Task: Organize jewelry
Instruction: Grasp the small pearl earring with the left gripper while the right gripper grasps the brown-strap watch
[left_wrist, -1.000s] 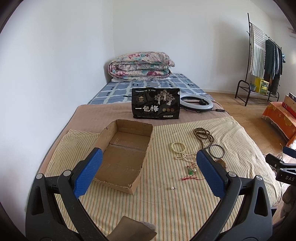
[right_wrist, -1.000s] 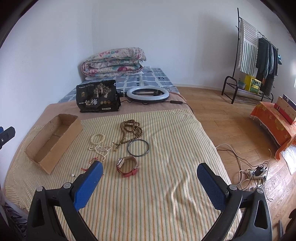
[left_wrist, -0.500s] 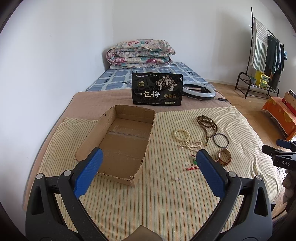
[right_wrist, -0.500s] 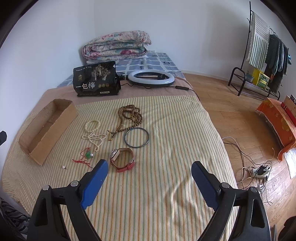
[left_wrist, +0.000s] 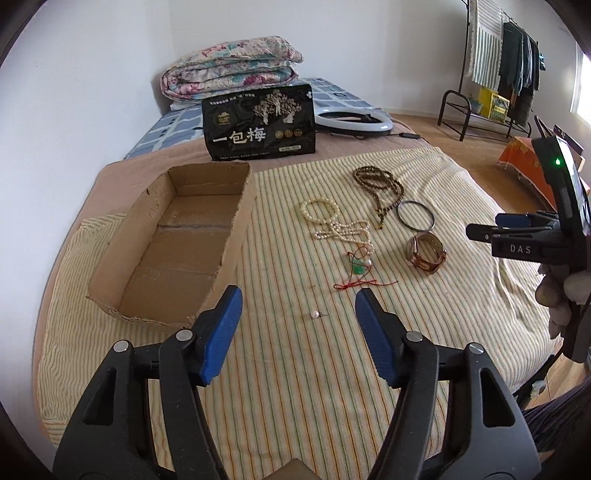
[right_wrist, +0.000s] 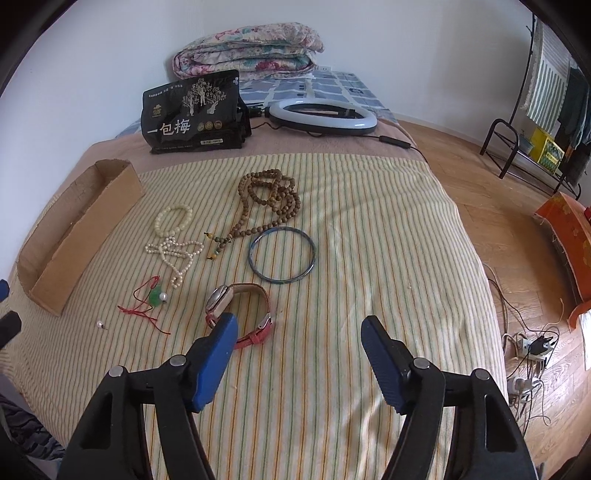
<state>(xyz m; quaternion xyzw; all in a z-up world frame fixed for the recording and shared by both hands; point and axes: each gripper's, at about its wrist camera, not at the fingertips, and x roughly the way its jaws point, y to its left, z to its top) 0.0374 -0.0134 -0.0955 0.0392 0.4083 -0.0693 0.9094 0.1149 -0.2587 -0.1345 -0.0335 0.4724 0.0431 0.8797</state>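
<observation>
Jewelry lies loose on my striped yellow bedcover (right_wrist: 369, 221): a brown wooden bead strand (right_wrist: 271, 199), a white pearl necklace (right_wrist: 173, 249), a dark thin bangle (right_wrist: 282, 260) and a red-strapped wristwatch (right_wrist: 240, 308). An open brown cardboard box (left_wrist: 177, 243) sits to their left. My left gripper (left_wrist: 297, 314) and right gripper (right_wrist: 299, 334) have just been closing; both are partly open with nothing between the pads.

Yellow-striped bedspread (right_wrist: 369, 221), brown cardboard box (left_wrist: 177, 258), blue bangle (right_wrist: 282, 260), red-strapped watch (right_wrist: 240, 310)
</observation>
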